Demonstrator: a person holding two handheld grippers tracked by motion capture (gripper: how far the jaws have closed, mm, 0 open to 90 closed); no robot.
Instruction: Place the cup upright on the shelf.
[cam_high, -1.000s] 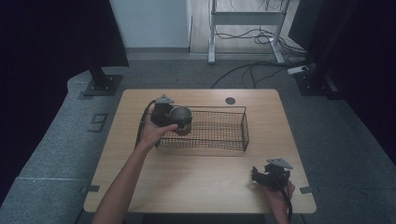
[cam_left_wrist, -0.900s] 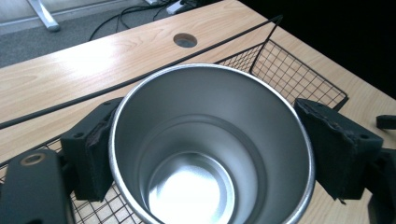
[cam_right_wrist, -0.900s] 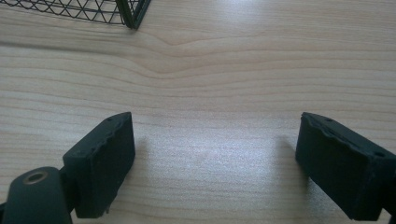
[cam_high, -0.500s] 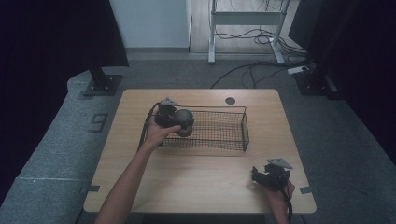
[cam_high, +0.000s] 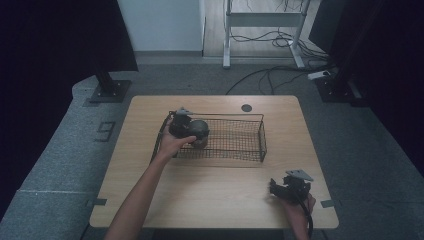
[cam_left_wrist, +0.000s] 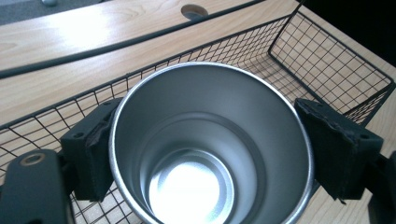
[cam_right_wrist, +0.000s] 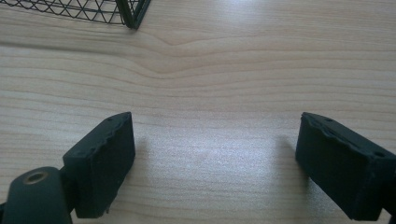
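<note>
My left gripper (cam_left_wrist: 205, 154) has its two black jaws pressed on the sides of a cup (cam_left_wrist: 210, 154), one jaw on each side. I hold it by the outside so the shiny metal will not slip, and so the open top stays free. I can look right down into the cup, and it has nothing in it.

From above, my left gripper (cam_high: 183, 126) holds the cup (cam_high: 198, 131) at the left end of the basket (cam_high: 239, 156). The cup is just inside or just over that end; I cannot tell if its bottom touches the wire. I think I keep it at this end because it is the end closest to my left hand (cam_high: 172, 144).

The basket is made of thin black wire and sits in the far middle of the table (cam_high: 215, 200). Its walls would stop a round cup from rolling off.

My right gripper (cam_high: 290, 186) waits at the near right corner, well apart from the basket. Its jaws are wide apart with only bare wood between them (cam_right_wrist: 215, 154). A corner of the basket (cam_right_wrist: 133, 14) peeks in far ahead. I think this hand stays back so it will not bump the other.
</note>
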